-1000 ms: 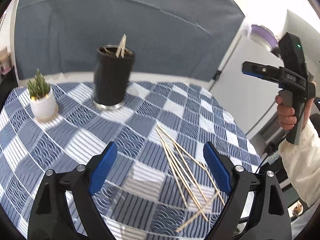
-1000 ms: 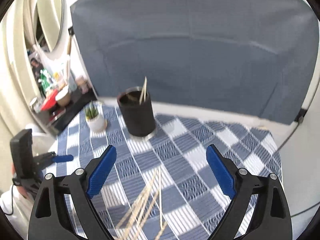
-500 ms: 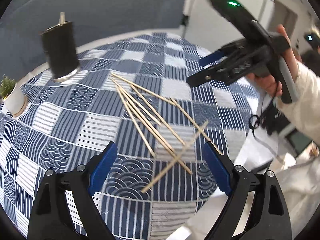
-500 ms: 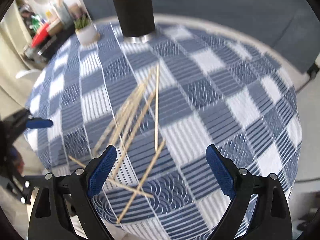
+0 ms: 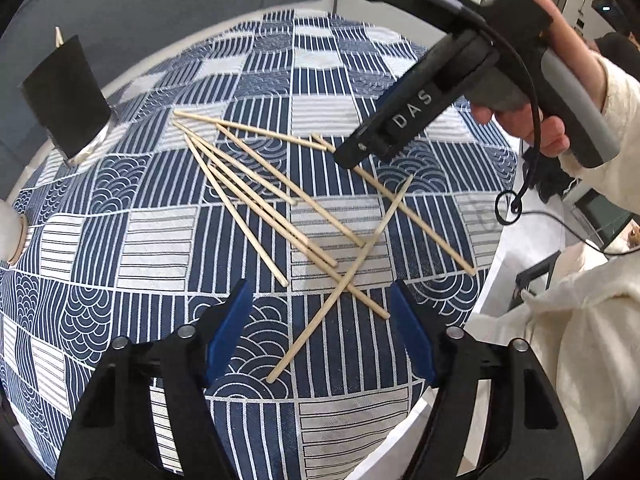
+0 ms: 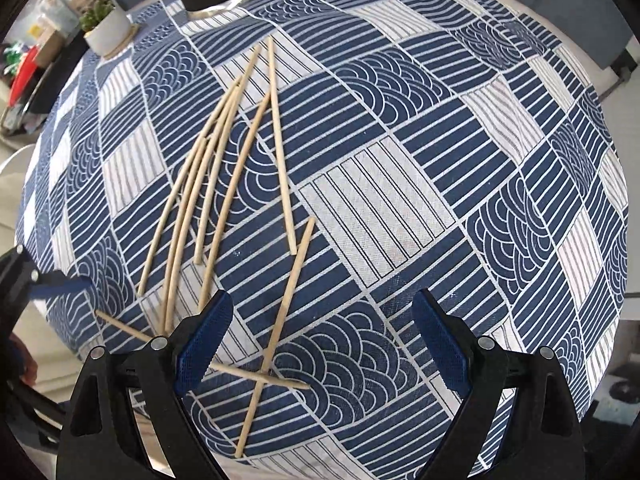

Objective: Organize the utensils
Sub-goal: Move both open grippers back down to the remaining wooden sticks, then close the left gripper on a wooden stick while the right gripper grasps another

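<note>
Below, chopsticks scattered on tablecloth, beneath left gripper, jaws closing.

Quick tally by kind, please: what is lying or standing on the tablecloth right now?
Loose wooden chopsticks: 8
Black holder cup: 1
Potted plant: 1
Total: 10

You can read only "DAS", in white letters on the black body of your right gripper, seen from the left wrist.
</note>
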The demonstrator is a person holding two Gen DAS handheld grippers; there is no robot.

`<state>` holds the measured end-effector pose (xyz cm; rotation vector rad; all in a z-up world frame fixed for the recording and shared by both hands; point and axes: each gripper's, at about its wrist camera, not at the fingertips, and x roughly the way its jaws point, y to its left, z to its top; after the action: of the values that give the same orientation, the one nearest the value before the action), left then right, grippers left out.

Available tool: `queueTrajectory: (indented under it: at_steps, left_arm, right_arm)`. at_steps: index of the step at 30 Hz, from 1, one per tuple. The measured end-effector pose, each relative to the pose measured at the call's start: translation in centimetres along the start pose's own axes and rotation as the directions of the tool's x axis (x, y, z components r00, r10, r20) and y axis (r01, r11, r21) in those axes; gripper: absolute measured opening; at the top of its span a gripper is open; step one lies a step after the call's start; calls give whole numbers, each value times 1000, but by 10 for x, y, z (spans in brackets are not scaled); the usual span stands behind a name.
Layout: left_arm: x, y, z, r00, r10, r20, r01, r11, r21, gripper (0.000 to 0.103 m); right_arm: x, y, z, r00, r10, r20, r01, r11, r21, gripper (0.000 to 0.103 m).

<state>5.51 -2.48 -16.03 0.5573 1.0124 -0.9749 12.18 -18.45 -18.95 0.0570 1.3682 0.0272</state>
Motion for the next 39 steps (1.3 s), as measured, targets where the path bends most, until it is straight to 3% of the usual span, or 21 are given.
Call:
queueTrajectory:
  at_steps: [2, 3, 5, 10, 13, 16, 18, 19, 22, 25, 33, 39]
  left_arm:
    - [6, 0, 0, 999, 2, -45, -1, 1000, 17, 60]
    - [8, 0, -1, 998, -1, -63, 3, 1000, 23, 60]
    - [13, 1, -1, 995, 3, -97, 1, 999, 41, 58]
    - [29, 4, 0, 983, 36, -179, -20, 996, 93, 51]
    - [34, -1, 3, 978, 52, -204, -23, 990, 141, 45]
    - [36, 1, 6, 975, 20, -223, 5, 994, 110, 37]
    - [36, 6, 7, 969, 20, -247, -2, 997, 71, 27]
    - [37, 9, 9, 966, 23, -259, -11, 999, 48, 17]
    - [38, 17, 9, 959, 14, -283, -23, 999, -28, 6]
    - [35, 16, 3, 954, 24, -300, -40, 998, -48, 5]
    - [15, 30, -25, 956, -13, -294, -44, 982, -186, 5]
    - [-6, 53, -45, 955, 36, -293, -115, 959, -258, 5]
  right_arm:
    - [6, 0, 1, 1000, -9, -29, 9, 1000, 3, 82]
    - [9, -1, 2, 999, -12, -41, 13, 1000, 7, 75]
    - [19, -3, 2, 996, -9, -89, 10, 1000, 17, 72]
    - [20, -1, 2, 995, -60, -82, 60, 998, 1, 65]
    - [18, -2, 3, 995, -65, -78, 66, 998, 15, 54]
    - [13, -10, 4, 995, -66, -69, 68, 997, 30, 30]
    - [10, -17, 4, 996, -66, -63, 68, 997, 42, 6]
    - [9, -23, 4, 995, -75, -61, 78, 996, 49, 5]
    - [8, -35, 4, 998, -31, -61, 36, 996, 78, 5]
    - [5, -51, 3, 996, -77, -53, 82, 991, 108, 5]
    - [-8, -94, -3, 995, -91, -37, 97, 974, 204, 5]
    - [-30, -124, 1, 994, -106, 6, 102, 966, 236, 5]
